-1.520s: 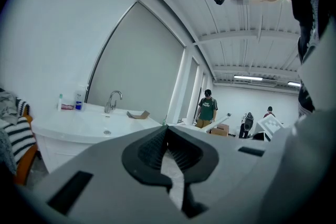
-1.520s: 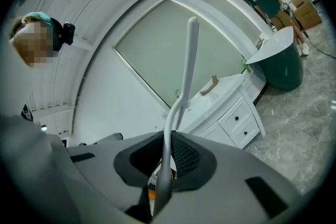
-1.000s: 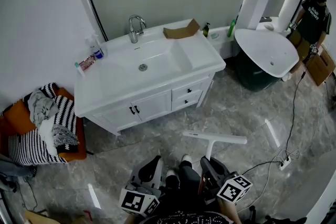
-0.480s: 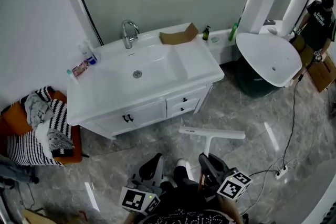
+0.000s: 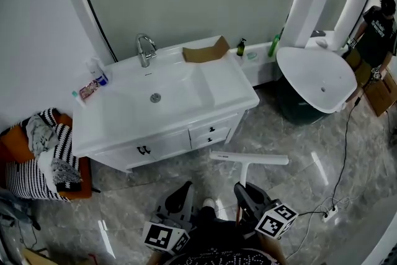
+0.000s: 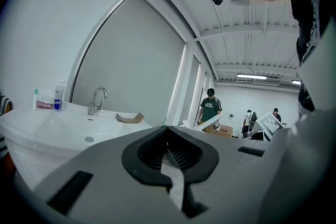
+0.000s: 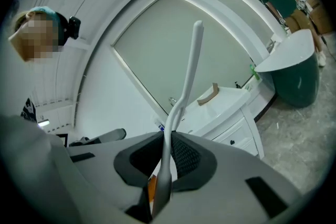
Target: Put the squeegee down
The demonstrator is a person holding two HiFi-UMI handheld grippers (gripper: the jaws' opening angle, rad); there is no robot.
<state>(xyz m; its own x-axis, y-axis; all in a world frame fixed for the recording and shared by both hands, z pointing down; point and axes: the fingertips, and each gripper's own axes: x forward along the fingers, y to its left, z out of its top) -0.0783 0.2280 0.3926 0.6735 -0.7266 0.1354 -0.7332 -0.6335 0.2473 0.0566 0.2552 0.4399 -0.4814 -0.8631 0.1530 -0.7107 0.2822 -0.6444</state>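
The right hand-held gripper (image 5: 244, 190) is clamped on the handle of the white squeegee (image 5: 249, 159), and its own view shows the thin handle pinched between the two dark pads, with the squeegee (image 7: 190, 65) rising from the jaws towards the wall. In the head view the squeegee is held out in front of the person, over the grey marble floor (image 5: 298, 146). Its long blade lies crosswise and its handle runs back into the jaws, and it is well apart from the white desk (image 5: 232, 80) with the sink. The left hand-held gripper (image 5: 184, 189) is held low beside the right one; in its own view the left hand-held gripper (image 6: 169, 153) has its jaws drawn together to a narrow slit with nothing between them. On the desk stand a tap (image 5: 144, 49), a folded piece of cardboard (image 5: 205, 51) at the back edge and a small bottle (image 5: 96, 69) at the left corner. A heap of striped cloth (image 5: 43, 158) lies to the left of the desk, a round white basin (image 5: 313, 74) stands to its right, and a person (image 5: 378, 28) stands at the far right.
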